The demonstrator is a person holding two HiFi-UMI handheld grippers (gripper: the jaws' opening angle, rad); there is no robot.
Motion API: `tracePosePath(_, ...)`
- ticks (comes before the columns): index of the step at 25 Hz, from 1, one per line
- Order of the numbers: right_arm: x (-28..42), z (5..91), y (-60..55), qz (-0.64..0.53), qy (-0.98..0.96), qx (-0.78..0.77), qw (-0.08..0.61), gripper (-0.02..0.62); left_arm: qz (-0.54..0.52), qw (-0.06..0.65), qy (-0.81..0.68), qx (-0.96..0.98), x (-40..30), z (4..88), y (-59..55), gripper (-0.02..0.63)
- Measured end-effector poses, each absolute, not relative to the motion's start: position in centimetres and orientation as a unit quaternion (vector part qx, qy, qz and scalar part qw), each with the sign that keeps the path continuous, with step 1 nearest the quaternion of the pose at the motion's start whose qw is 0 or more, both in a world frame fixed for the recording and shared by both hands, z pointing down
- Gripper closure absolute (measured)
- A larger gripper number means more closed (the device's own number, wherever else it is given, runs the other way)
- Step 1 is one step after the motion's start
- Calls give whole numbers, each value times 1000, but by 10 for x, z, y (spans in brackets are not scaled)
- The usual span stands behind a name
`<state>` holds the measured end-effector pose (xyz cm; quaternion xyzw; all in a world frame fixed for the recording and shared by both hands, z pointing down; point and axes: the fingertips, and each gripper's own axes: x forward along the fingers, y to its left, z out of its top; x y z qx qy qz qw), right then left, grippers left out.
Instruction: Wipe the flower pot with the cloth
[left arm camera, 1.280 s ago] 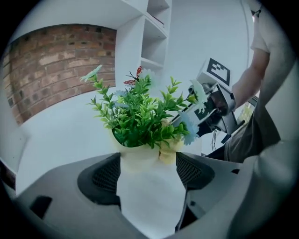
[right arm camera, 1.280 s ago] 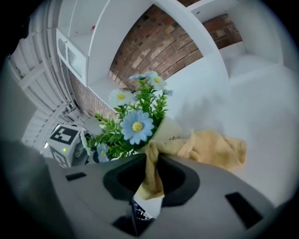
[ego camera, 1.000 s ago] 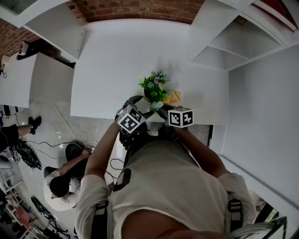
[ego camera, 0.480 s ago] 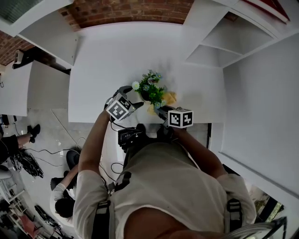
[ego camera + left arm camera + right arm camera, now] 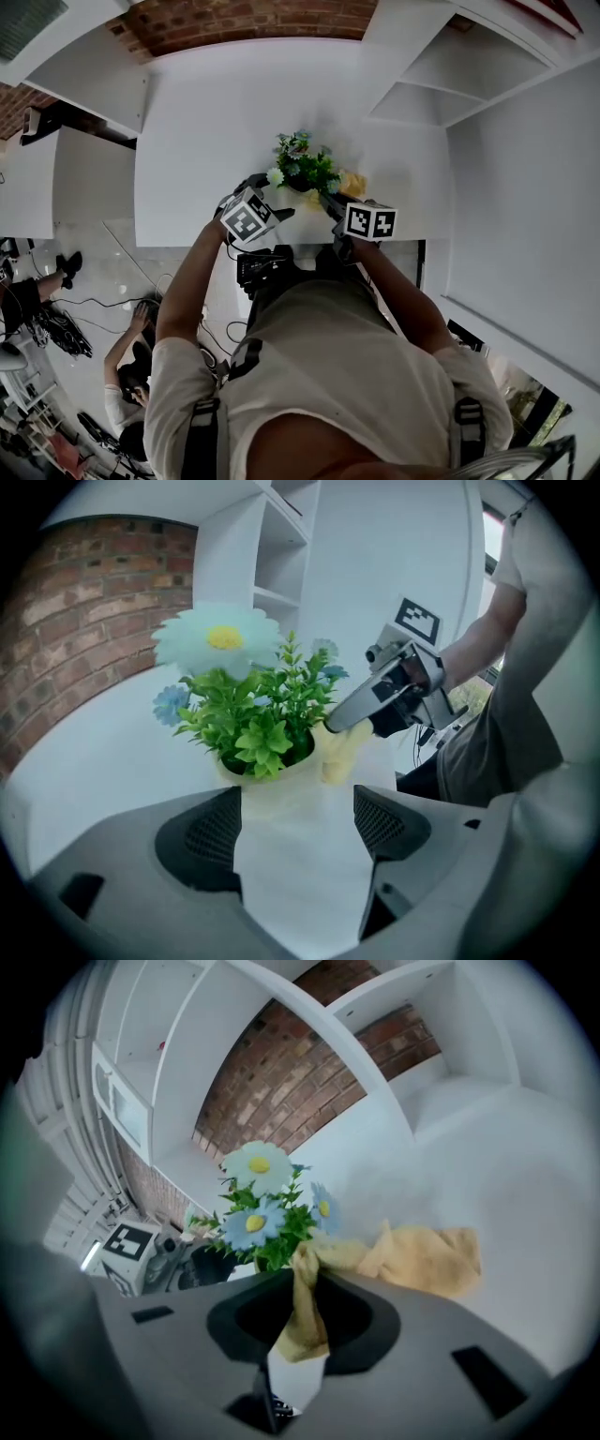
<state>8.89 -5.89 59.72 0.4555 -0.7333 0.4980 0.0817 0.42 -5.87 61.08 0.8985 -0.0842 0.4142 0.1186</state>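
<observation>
Gripping cloth (image 5: 427,1260) beside flower pot (image 5: 274,782), right fingers (image 5: 361,1326) (left fingers (image 5: 389,822) open, pot ahead).

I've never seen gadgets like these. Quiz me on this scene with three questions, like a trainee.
1. True or false: the right gripper is shut on the yellow cloth.
2. What stands right before the open left gripper? A) flower pot B) mug C) book
3. Fill in: the flower pot stands on a white ____.
Key: 1 true; 2 A; 3 table.
</observation>
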Motion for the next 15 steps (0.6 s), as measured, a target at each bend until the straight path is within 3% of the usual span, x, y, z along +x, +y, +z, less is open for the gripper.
tracePosePath(5,90,594,-68,489,-729,469,96,511,391,152,-85,904,12,609,-37,249)
tracePosePath(8,63,592,-58,493,-741,444,102,509,397,130,-80,905,20,616,-21,247)
tracePosePath(15,61,593,-56,506,-736,439,95,511,420,129,-141,887,-36,615,-67,249)
